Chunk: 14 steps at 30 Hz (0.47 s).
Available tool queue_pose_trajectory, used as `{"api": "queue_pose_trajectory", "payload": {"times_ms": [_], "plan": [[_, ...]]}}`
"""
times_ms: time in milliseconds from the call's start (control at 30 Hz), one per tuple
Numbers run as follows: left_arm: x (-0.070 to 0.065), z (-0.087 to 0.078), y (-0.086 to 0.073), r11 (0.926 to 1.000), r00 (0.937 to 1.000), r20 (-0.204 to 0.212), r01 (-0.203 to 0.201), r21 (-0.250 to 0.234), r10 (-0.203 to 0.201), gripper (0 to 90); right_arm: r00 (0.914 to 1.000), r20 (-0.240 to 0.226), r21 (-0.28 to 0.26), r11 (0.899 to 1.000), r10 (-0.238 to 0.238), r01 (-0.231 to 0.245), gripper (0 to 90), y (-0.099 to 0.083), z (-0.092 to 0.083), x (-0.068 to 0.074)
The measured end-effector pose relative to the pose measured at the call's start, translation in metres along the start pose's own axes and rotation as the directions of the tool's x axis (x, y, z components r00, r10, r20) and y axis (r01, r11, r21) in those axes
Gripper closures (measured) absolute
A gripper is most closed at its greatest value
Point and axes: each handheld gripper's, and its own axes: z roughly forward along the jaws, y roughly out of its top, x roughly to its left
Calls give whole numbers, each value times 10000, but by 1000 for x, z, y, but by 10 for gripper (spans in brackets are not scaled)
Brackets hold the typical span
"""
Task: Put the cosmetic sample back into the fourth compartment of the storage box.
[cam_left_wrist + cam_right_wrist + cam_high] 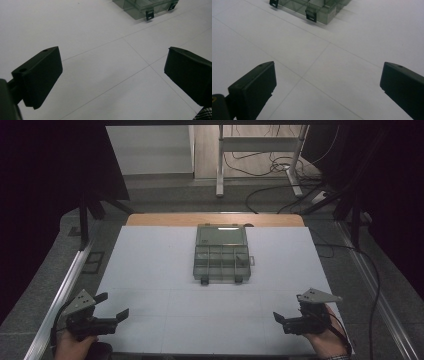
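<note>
Compartment box [221, 254], clear grey plastic, lid shut with two dark latches toward the near edge, well ahead of both sets of fingers on the white surface [150, 270].

High view: left gripper [111, 311] and right gripper [280, 317] low at the near corners, pointed inward, apart from each other. Likely a rest pose before reaching in.

Left gripper view: fingers [41, 75] spread wide, nothing between, bare surface below; box corner and latch [149, 15] far ahead, up and right.

Right gripper view: fingers [254, 86] wide apart, empty; box front and latch [311, 16] ahead, up and left. Latches facing the grippers, probably for easy access.
</note>
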Motion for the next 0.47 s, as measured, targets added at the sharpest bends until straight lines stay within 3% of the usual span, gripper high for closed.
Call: {"api": "queue_pose_trajectory", "payload": {"times_ms": [400,467], "plan": [[0,-1,0,10000,10000,-1,-10,-27,10,18,9984,96,43,9985,551,-551,12,-24,-10,-2],[1,0,0,10000,10000,9,12,-15,-12,18,9983,156,-170,9983,554,-551,16,-24,-12,-3]]}}
